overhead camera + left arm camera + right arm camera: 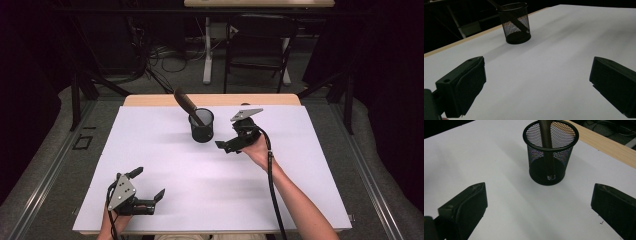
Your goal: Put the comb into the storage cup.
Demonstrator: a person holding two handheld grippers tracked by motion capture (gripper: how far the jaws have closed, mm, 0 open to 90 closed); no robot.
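Facing the black mesh cup head-on, the right gripper hovers just beside it with jaws spread apart and empty — far nearer than the left gripper, also spread wide, at the near edge. The dark-handled tool stands in the cup, its long axis leaning up toward the table's far-left side.

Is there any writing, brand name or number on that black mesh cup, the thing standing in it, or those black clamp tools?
None can be read.
Mesh cup: plain black mesh, no label.
Brown tool leaning in the cup: no legible marking; its tip shows a small pale mark through the mesh, too blurred to read.
Left gripper and right gripper: no lettering on jaws or grey plates.
White table sheet: blank.
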